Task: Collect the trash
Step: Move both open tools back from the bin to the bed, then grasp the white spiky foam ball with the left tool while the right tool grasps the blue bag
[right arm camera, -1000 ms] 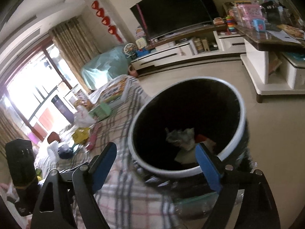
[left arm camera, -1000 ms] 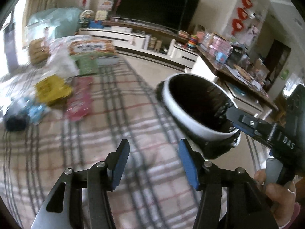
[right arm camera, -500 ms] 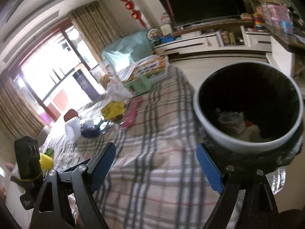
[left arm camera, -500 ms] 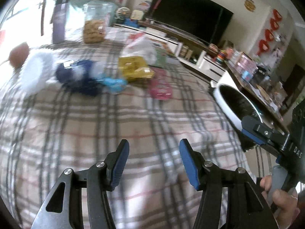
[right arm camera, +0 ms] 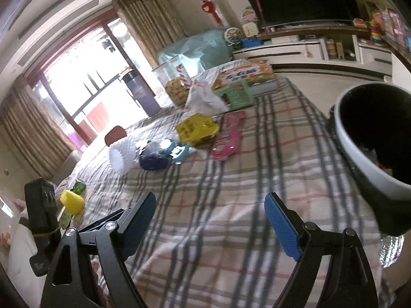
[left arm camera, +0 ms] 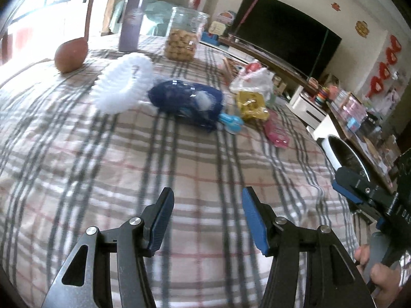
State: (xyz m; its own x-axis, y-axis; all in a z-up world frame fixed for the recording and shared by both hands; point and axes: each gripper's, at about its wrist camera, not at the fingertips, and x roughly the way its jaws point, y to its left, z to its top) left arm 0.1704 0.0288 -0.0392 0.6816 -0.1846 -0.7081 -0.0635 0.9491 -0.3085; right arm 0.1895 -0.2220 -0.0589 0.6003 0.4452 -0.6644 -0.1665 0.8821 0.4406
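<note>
Left wrist view first: my left tool point(left arm camera: 206, 214) hangs over the plaid cloth point(left arm camera: 179, 159) of the bench, its two blue pads standing apart with nothing but cloth between them. Ahead of it lies the trash in a loose row: a white ruffled paper cup point(left arm camera: 123, 87) to the front left, a dark blue crumpled wrapper point(left arm camera: 185, 100) just right of that and touching it, then a yellow packet point(left arm camera: 251, 105) and a pink packet point(left arm camera: 276, 133) further right. Beyond them stand a cookie jar point(left arm camera: 183, 38), a dark tumbler point(left arm camera: 131, 20) and a brown pear point(left arm camera: 70, 54). At the far right edge I see the white-rimmed bin point(left arm camera: 341, 154) and my right hand point(left arm camera: 380, 279) on its handle.

From the right wrist, my right tool point(right arm camera: 210, 214) is spread wide and empty above the same cloth. The bin point(right arm camera: 359, 154) sits just to its right, near the bench edge, with some scraps inside. The wrappers lie well ahead and to the left, near a white plastic bag point(right arm camera: 205, 97) and a green box point(right arm camera: 244, 82).
</note>
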